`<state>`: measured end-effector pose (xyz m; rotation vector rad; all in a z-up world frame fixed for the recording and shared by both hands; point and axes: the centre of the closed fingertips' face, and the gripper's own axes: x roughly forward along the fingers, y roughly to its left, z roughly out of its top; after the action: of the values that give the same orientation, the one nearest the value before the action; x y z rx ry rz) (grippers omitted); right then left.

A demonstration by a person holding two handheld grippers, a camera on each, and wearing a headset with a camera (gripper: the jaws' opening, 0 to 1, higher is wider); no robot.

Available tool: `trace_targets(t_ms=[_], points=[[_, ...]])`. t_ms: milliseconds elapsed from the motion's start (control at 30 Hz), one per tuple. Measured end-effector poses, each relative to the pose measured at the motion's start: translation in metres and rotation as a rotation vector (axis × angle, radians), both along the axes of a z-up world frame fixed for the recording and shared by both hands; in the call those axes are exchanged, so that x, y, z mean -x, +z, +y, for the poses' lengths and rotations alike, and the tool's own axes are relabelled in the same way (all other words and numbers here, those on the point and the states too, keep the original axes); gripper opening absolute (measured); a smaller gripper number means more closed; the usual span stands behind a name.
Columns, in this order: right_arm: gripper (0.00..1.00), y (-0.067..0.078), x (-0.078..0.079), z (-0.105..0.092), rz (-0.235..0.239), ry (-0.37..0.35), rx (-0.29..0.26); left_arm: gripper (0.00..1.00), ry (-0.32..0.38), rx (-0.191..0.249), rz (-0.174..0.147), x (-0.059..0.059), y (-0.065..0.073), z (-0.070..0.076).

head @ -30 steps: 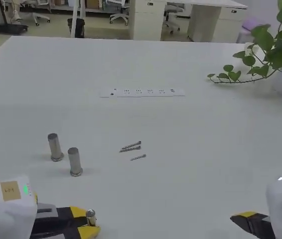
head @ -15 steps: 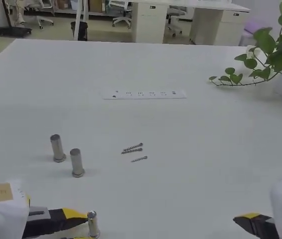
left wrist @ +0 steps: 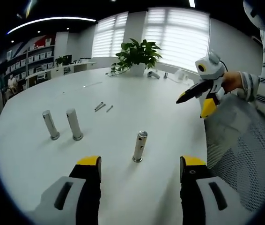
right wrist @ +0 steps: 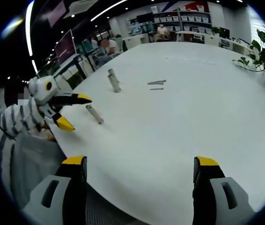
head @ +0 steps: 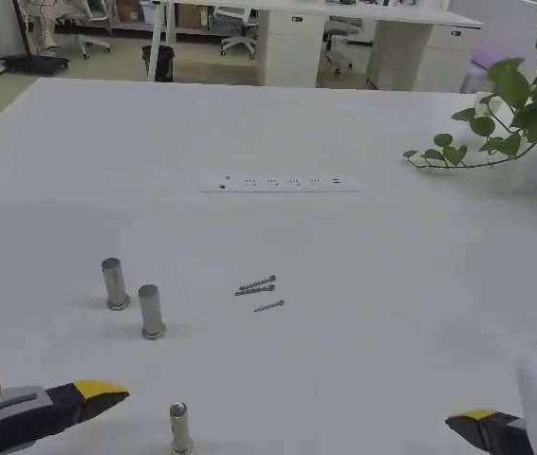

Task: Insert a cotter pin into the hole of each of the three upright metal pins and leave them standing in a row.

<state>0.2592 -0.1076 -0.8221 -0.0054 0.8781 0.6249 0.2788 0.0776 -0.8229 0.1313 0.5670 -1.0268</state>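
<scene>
Over the near edge of the desk (head: 392, 246), toward its left corner, your left hand-held gripper (left wrist: 139, 164) has its yellow-tipped jaws spread wide and holds nothing. Further in from that edge, on the left side, two metal pins stand upright close together but not touching: the far pin (head: 115, 284) and, just right of it and a little nearer you, the second pin (head: 151, 311). The third pin (head: 180, 427) stands upright by the near edge, just right of your left jaw tip and clear of it. In the left gripper view it rises ahead, between the two jaws. Toward the middle of the desk lie the three cotter pins (head: 257, 284) – two side by side, almost touching, and one just apart on the near side. Beyond them, toward the far edge, a white power strip (head: 278, 183) lies flat. A leafy plant (head: 520, 100) trails in over the right edge. Above the near edge at the right, your right hand-held gripper (right wrist: 140, 161) is also wide open and holds nothing, well apart from every pin.
</scene>
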Motion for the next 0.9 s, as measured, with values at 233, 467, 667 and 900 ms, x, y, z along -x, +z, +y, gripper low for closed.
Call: trace_targets(t_ms=[233, 467, 667, 900], points=[[0.95, 0.001, -0.006, 0.001, -0.001, 0.019, 0.000, 0.95, 0.056, 0.038, 0.034, 0.006, 0.005, 0.003], [0.95, 0.005, -0.019, 0.002, -0.014, 0.071, 0.030, 0.99, 0.071, 0.057, 0.036, 0.010, 0.012, 0.002], [0.93, 0.015, -0.033, 0.007, -0.031, 0.117, 0.021, 0.99, 0.092, 0.065, 0.048, 0.010, 0.007, 0.006], [0.83, 0.028, -0.052, 0.021, -0.066, 0.251, 0.026, 0.99, 0.091, 0.059, 0.067, 0.015, 0.003, 0.006]])
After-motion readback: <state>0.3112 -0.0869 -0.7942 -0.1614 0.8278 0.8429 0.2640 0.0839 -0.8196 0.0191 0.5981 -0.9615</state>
